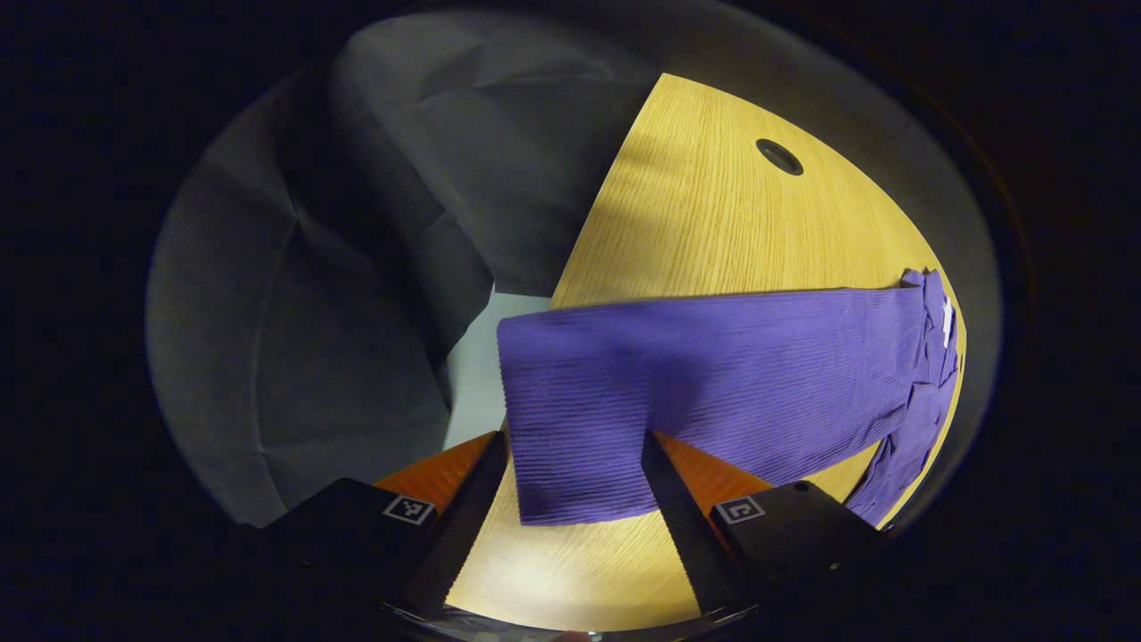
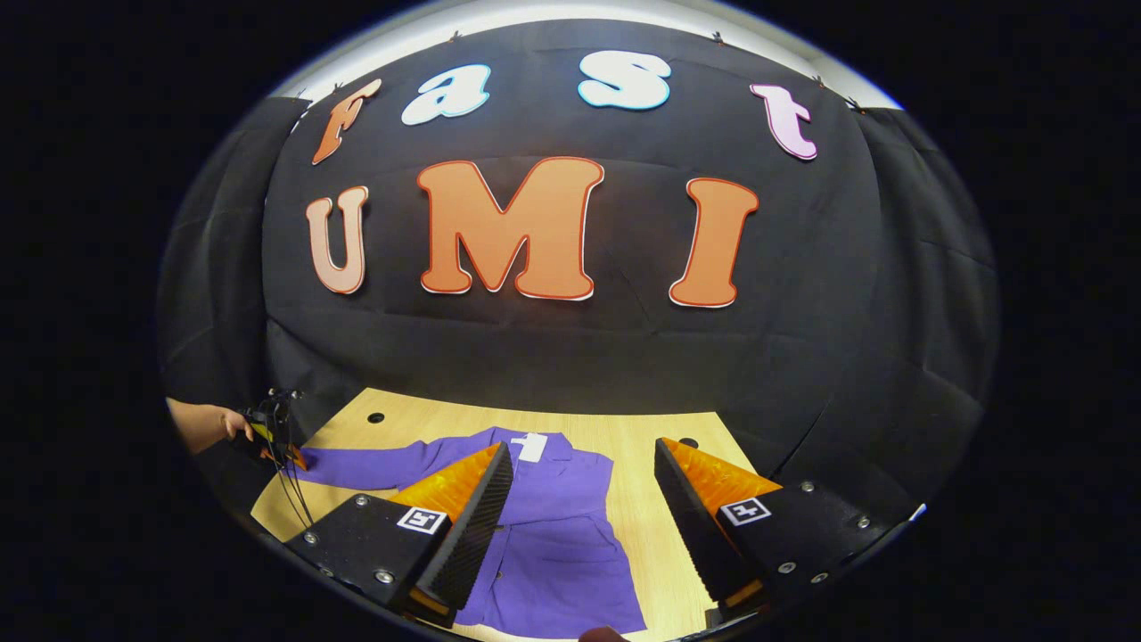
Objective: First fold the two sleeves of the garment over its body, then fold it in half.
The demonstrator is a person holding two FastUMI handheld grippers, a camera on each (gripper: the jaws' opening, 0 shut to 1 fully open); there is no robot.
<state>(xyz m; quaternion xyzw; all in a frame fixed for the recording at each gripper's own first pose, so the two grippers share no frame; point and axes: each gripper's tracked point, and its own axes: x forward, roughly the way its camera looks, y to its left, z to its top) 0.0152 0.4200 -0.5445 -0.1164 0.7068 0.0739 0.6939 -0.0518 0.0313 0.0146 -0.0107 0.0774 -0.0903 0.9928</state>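
A light wooden table [image 1: 713,232] with round cable holes [image 1: 779,156] stands before the booth's creased black cloth wall [image 2: 570,348].

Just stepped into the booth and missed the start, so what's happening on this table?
A person is folding a purple long-sleeved garment laid flat on a wooden table, with a gripper in each hand. The left gripper is open, its fingers straddling the cuff end of one outstretched sleeve, not yet closed on it. In the right gripper view, the right gripper hangs open above the garment's body, and a hand holds the other gripper at that sleeve's end. No fold is made yet.
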